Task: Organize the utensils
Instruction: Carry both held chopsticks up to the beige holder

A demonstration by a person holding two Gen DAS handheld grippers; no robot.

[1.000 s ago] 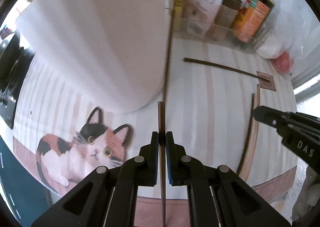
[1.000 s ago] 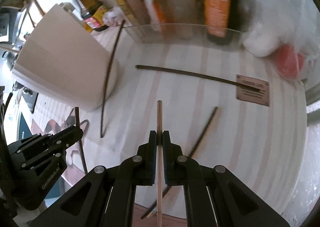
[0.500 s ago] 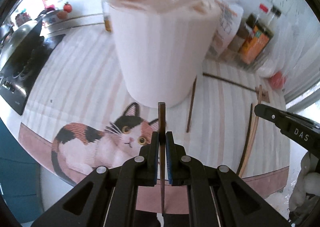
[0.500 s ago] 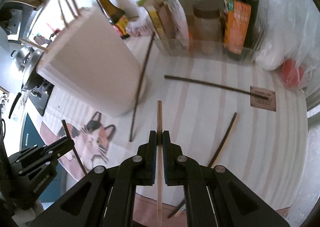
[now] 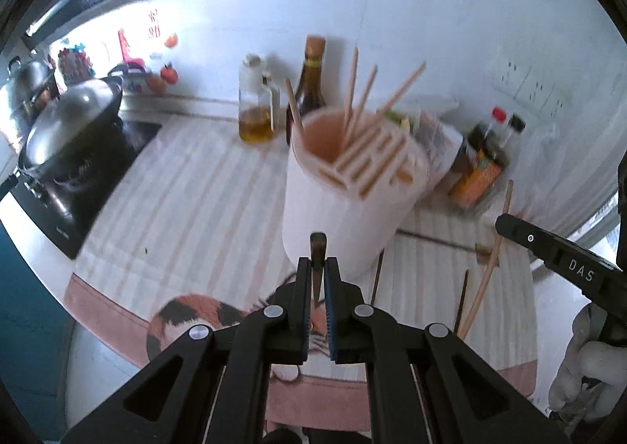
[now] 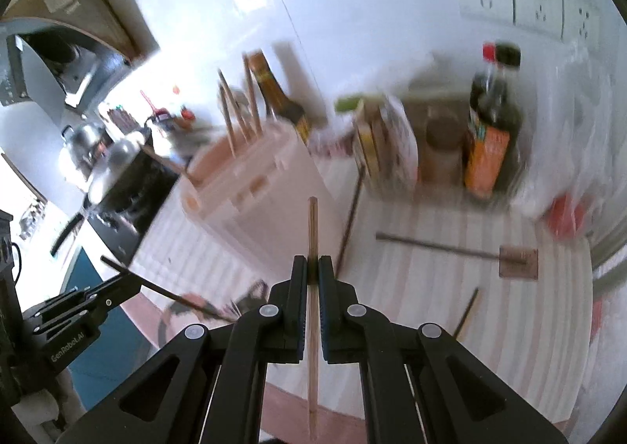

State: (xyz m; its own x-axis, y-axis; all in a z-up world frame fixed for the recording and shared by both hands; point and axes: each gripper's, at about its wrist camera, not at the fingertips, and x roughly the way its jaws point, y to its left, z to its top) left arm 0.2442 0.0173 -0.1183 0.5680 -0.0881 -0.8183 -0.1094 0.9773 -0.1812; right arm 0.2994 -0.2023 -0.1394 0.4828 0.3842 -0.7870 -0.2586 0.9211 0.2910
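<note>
My left gripper (image 5: 318,267) is shut on a dark brown chopstick (image 5: 317,246), held above the mat in front of the white utensil holder (image 5: 345,216). Several light chopsticks stand in the holder's slotted top. In the right wrist view my right gripper (image 6: 312,267) is shut on a light wooden chopstick (image 6: 312,228), to the right of the holder (image 6: 258,193). The left gripper (image 6: 131,281) shows at the lower left there with its dark stick. Three dark chopsticks (image 6: 348,224) (image 6: 435,246) (image 6: 466,312) lie on the striped mat.
A stove with a lidded wok (image 5: 70,122) stands at the left. An oil bottle (image 5: 256,107) and a dark sauce bottle (image 5: 311,83) are behind the holder. A clear tray with jars and a soy bottle (image 6: 493,130) sits at the back right. A cat picture (image 5: 188,318) marks the mat's near edge.
Both grippers have risen and tilted up, each still gripping its chopstick. The holder's open top and the back wall have come into view.
</note>
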